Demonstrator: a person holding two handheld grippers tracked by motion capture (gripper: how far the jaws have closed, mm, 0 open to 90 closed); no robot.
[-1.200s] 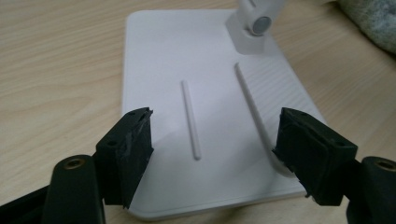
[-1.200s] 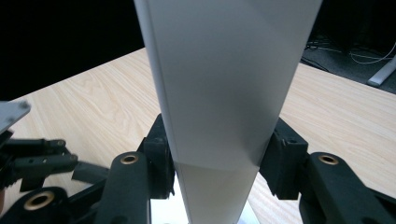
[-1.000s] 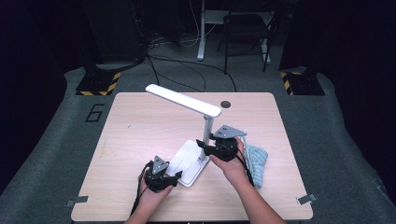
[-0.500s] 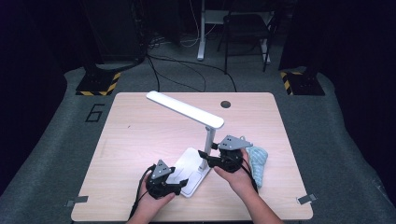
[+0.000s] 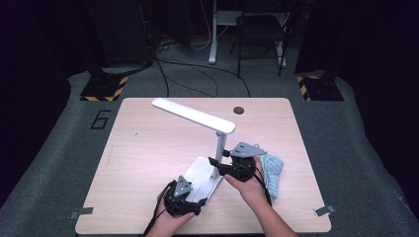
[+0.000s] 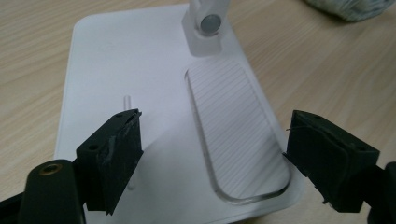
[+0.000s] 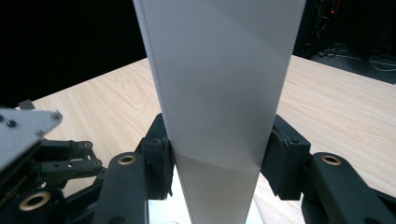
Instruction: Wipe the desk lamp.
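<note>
Lamp [image 5: 205, 148], white and folding, stands on the near middle of the wooden surface [image 5: 148, 148], its flat base [image 6: 140, 93] just short of the near edge and its long head [image 5: 192, 114] reaching back and left over bare wood. The likeliest trouble is tipping: the right gripper [image 5: 217, 164] has its jaws clamped on the upright post [image 7: 219, 107], and a hard pull there, with nothing pressing the base down, could lift or slide the whole lamp. The left gripper [image 5: 197, 202] hovers over the near end of the base with its jaws apart; they have just been opening, and nothing sits between them but the ribbed clear panel [image 6: 233, 135] below. Room is generous to the left and far side, where the surface is bare up to a round cable hole [image 5: 239, 110]. To the right it is tighter: a pale blue cloth [image 5: 272, 170] lies just beside the right hand [image 5: 249, 185], and a swing that way could drag it. The near edge is close, so a backward slide risks the base overhanging.
</note>
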